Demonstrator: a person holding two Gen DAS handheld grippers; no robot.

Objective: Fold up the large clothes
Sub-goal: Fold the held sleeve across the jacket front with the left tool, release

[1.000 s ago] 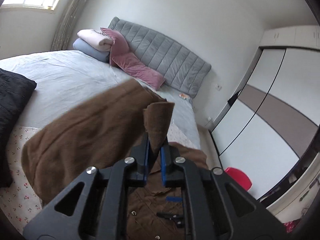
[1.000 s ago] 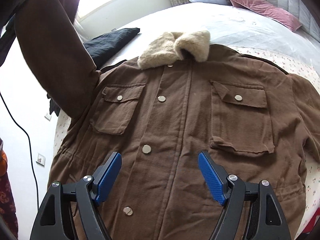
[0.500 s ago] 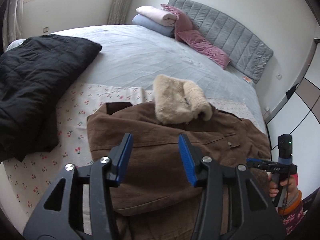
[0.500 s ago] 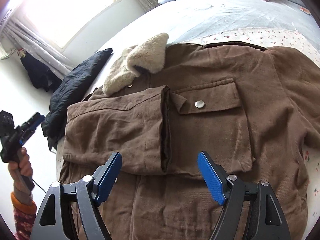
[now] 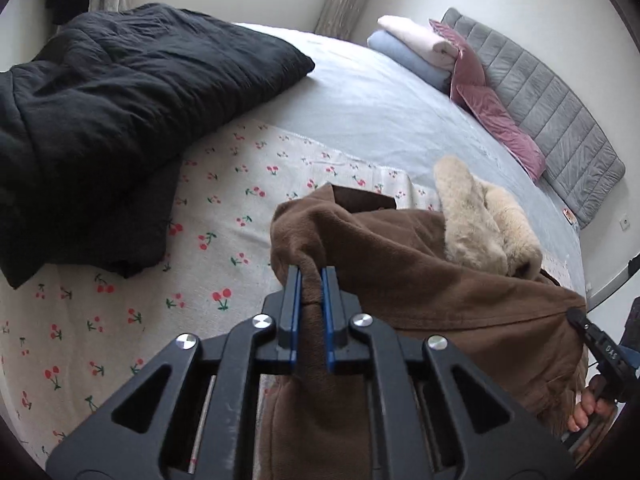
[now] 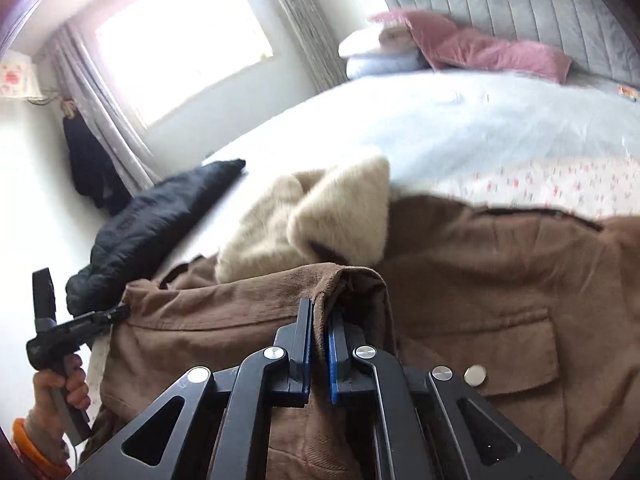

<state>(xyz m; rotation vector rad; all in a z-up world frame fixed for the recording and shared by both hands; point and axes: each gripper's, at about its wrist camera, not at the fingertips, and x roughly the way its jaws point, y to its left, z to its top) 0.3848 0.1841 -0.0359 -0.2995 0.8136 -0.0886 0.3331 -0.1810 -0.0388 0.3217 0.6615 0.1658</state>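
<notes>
A large brown jacket point(image 5: 440, 280) with a beige fur collar point(image 5: 480, 216) lies on the bed, one sleeve folded across its chest. My left gripper point(image 5: 311, 276) is shut on the jacket's left shoulder fold. My right gripper point(image 6: 320, 312) is shut on the folded sleeve's cuff edge of the jacket point(image 6: 480, 280), just below the fur collar point(image 6: 312, 220). The right gripper also shows at the right edge of the left wrist view point(image 5: 576, 316), pinching the brown cloth. The left gripper shows at the left of the right wrist view point(image 6: 120, 312).
A cherry-print sheet point(image 5: 120, 312) covers the near part of the bed. A black quilted garment point(image 5: 120, 100) lies at the left. Folded blankets and pink pillows point(image 5: 460, 60) rest against the grey headboard point(image 5: 560, 100). A bright window point(image 6: 180, 44) is behind.
Both grippers were open above the jacket half a second ago; now both have moved down and shut on the brown cloth. A second ago the left gripper let the sleeve down across the chest.
</notes>
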